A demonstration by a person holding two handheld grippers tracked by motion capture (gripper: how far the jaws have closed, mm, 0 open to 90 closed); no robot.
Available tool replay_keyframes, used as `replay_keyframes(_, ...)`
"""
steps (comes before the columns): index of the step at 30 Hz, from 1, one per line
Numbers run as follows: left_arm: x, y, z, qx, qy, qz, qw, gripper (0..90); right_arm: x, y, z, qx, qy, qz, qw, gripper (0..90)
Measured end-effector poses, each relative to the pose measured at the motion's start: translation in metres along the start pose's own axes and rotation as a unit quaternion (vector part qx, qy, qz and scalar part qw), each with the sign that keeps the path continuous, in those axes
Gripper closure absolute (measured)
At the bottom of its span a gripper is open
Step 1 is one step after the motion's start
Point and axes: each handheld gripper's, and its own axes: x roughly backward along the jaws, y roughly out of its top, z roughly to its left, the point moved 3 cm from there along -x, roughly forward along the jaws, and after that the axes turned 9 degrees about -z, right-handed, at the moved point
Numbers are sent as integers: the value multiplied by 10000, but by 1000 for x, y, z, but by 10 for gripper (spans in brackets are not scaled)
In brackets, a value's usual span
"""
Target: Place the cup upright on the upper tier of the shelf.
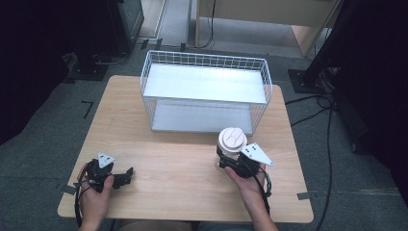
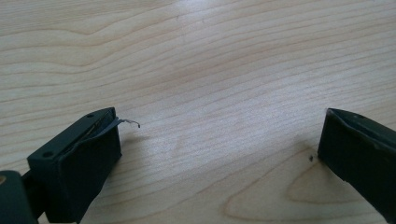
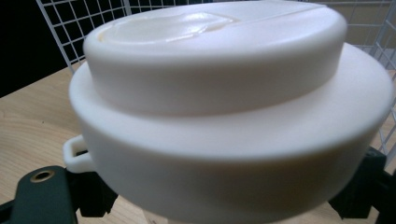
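A cup with a white lid (image 1: 232, 139) stands upright near the table's right front, just ahead of the wire rack. My right gripper (image 1: 225, 158) is shut on the cup below the lid, with a jaw on either side. The lid (image 3: 219, 93) looms very close in the right gripper view, and the black jaws show at the bottom corners. Over by the table's front left corner, my left gripper (image 1: 126, 175) rests low on the wood, pointing right. Its jaws stand wide open over bare tabletop (image 2: 219, 135), with nothing between them.
A white wire rack (image 1: 207, 91) with two shelves stands at the back middle of the wooden table (image 1: 168, 159), its open side facing me. Its mesh (image 3: 70, 18) shows behind the lid. Dark stands and cables lie on the floor around the table.
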Motion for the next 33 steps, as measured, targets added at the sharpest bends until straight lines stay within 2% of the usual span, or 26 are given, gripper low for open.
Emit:
replay_keyframes(18,0,0,0,-3,1,3,10000,0,7,33,7,103,0,-529,9985,154)
replay_keyframes(33,0,0,0,-10,4,2,10000,0,7,70,14,246,-18,-937,9953,154)
